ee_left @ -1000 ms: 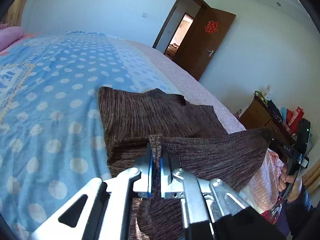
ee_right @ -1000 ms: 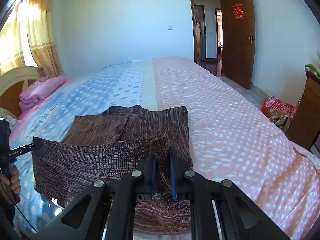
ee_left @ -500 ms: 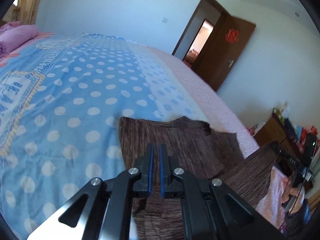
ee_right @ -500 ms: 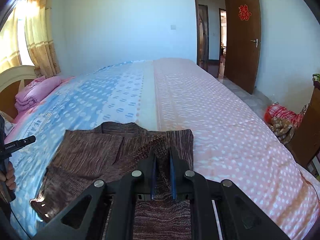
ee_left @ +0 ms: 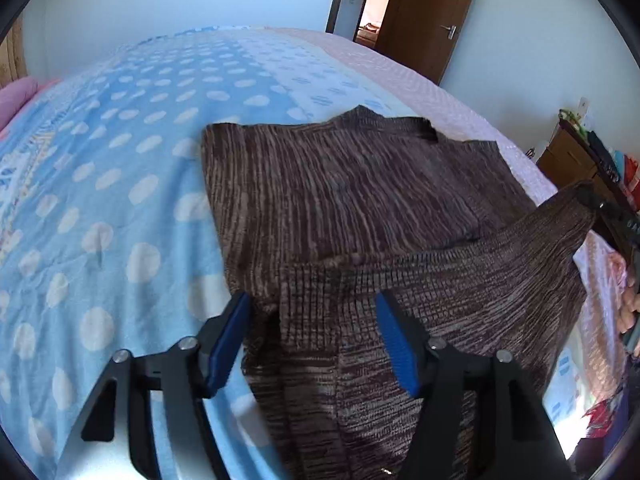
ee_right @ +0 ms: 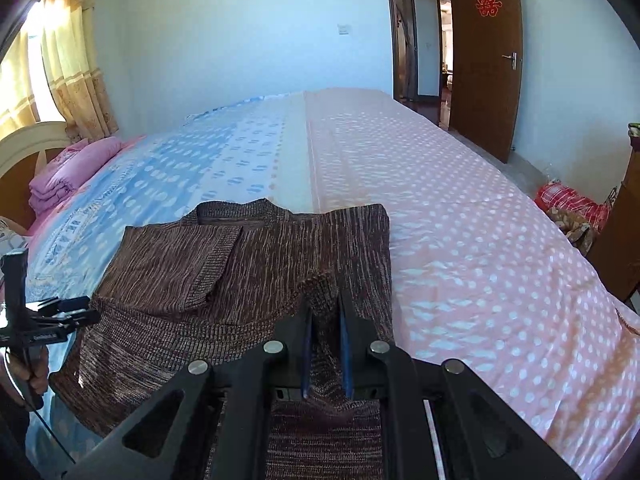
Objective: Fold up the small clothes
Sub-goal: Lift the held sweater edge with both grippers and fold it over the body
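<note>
a: left wrist view: left gripper [ee_left: 314, 334] jaws have just been opening; blue pads now stand clear either side of the brown knit sweater's [ee_left: 352, 184] hem, on the polka-dot bedspread [ee_left: 100, 184].

b: right gripper [ee_right: 325, 350] still pinches the near right corner, so that side looks not yet laid down.

a: fold half released, i'd judge.
</note>
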Available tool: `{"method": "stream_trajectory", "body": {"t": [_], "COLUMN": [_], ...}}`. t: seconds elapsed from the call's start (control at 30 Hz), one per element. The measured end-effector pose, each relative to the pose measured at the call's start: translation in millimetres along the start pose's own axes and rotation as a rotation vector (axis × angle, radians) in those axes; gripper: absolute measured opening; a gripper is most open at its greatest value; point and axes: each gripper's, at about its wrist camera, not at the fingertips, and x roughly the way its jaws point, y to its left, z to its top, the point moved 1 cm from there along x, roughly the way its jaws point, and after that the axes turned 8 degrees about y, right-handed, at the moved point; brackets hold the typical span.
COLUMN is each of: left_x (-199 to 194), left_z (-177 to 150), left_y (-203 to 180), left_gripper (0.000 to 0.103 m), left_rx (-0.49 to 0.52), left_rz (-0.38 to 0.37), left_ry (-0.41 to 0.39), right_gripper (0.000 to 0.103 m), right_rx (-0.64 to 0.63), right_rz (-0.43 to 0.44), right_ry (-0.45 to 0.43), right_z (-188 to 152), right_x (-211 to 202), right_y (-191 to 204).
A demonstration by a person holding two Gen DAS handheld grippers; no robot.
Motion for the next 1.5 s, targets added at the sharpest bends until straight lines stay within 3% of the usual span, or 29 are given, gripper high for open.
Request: {"method": "stream_trajectory", "body": {"t": [0.03,0.17,0.3,0.47,0.57,0.6,0.63,0.7,0.83,1.07,1.27,1.5], "left_x": [-2,-23,-29,-2,1,2,2,5,2,-37,-54,-49], "left_z": [-2,-14,-23,-15,-11,-10,-10,-9,-12,-3,23,54], "left_y": [-4,-6,-3,-3,-7,-9,-12,-12,1,1,12,32], "left_gripper": [0.049,0.05,0.061,0.061,0.061,0.059,0.044,0.024,0.009,0.008,0.008,0.008], "left_rx": [0.013,-0.042,-0.084,-0.091,-0.083,-0.074,-0.065,-0.06,-0.136,-0.177,-0.209,-0.262], "left_rz": [0.031,0.092,0.032,-0.021,-0.06,-0.071,-0.066,-0.024,-0.091,-0.138,-0.109,-0.086], "left_ry": [-0.004,-0.054,-0.05,0.02,0.001,-0.002,-0.007,-0.005,-0.021,-0.111,-0.181,-0.226], "right_gripper": [0.011,0.011,0.011,0.011,0.011,0.011,0.011,0.011,0.011,0.011,0.011,0.011], "right_rx": [0.003,0.015,0.017,0.034,0.024,0.023,0.025,0.039,0.056,0.043,0.02,-0.033], "right_rz": [0.002,0.015,0.017,0.033,0.019,0.017,0.015,0.019,0.02,0.013,0.001,-0.038], "right_ry": [-0.001,-0.002,0.005,0.0,-0.001,0.001,0.006,0.015,0.014,-0.016,-0.07,-0.118], "right_z": [0,-2,-6,-8,-11,-11,-12,-14,-17,-13,8,50], "right_x": [-1,-4,-4,-7,-9,-8,-7,-5,-6,-20,-27,-9], "right_y": [0,-2,-1,-3,-2,-3,-4,-7,-10,-9,-2,12]}}
